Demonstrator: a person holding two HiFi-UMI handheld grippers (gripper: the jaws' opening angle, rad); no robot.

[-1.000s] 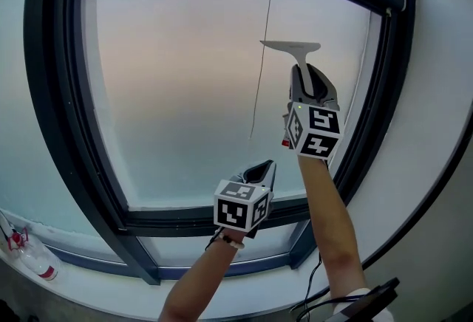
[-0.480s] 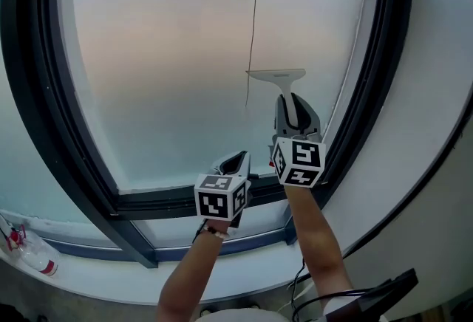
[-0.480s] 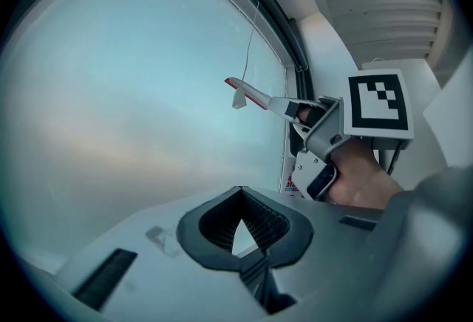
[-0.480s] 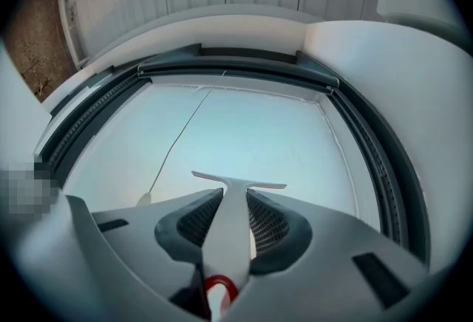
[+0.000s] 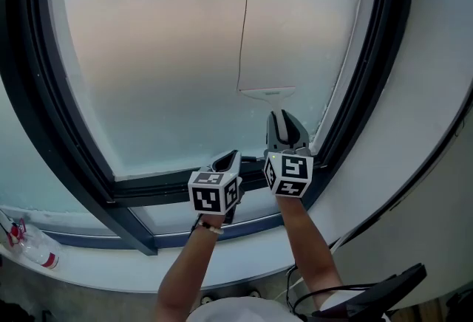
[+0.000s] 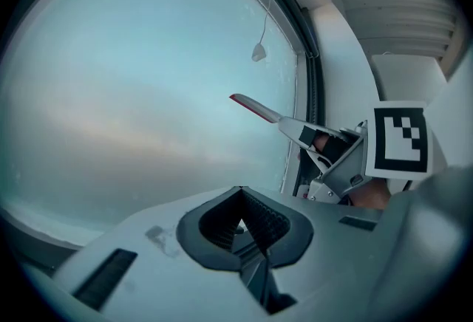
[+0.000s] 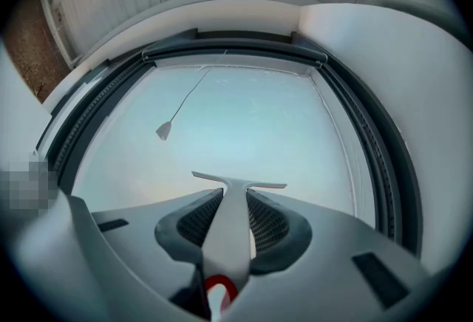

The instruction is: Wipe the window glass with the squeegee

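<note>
While the right gripper point(image 5: 285, 123) is clamped on the squeegee point(image 5: 267, 94) by its handle, the blade sits level and seems to touch the glass point(image 5: 162, 55). It is low on the pane's right side, just under the end of a thin cord point(image 5: 244, 25) and near the dark frame point(image 5: 174, 185). The left gripper point(image 5: 225, 161) hovers just beside the right one over the bottom rail, with its jaws together on nothing. A bottle point(image 5: 33, 255) lies on the sill point(image 5: 111, 270) at far left.
</note>
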